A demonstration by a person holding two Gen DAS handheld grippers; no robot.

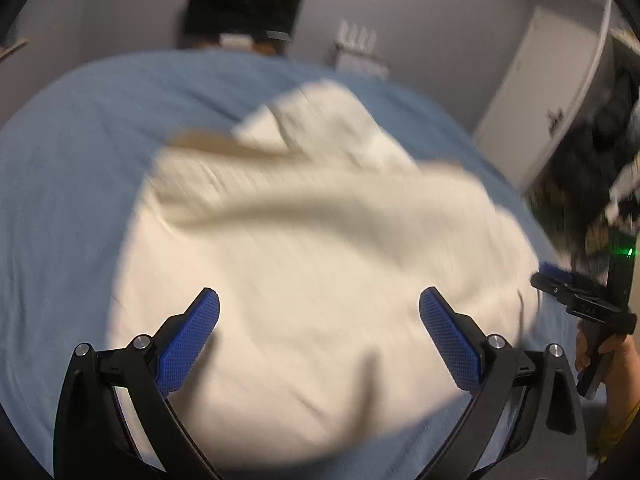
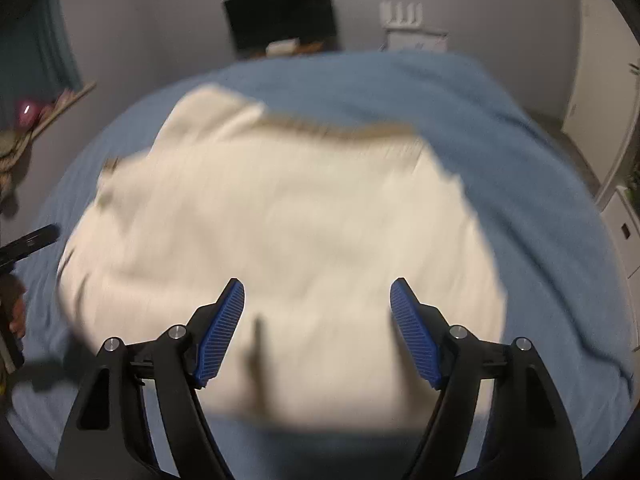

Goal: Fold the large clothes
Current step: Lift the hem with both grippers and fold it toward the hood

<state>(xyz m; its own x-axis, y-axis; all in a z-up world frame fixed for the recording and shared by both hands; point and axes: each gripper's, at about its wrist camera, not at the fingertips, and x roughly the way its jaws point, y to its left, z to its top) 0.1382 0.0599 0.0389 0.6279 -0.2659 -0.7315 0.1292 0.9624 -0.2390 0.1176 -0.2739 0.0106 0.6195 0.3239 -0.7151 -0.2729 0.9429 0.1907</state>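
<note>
A cream garment (image 1: 304, 248) lay spread, motion-blurred, on the blue bedsheet (image 1: 60, 184) while the left gripper (image 1: 319, 300) and the right gripper (image 2: 317, 288) hung above it, jaws wide apart, gripping nothing.

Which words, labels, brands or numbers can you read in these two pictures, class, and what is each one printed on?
None can be read.
Cream garment: no print shows; blurred.
Blue bedsheet: plain.
Dark screen on the far wall: blank.
Right gripper body: faint marks, too small and blurred to read.
</note>
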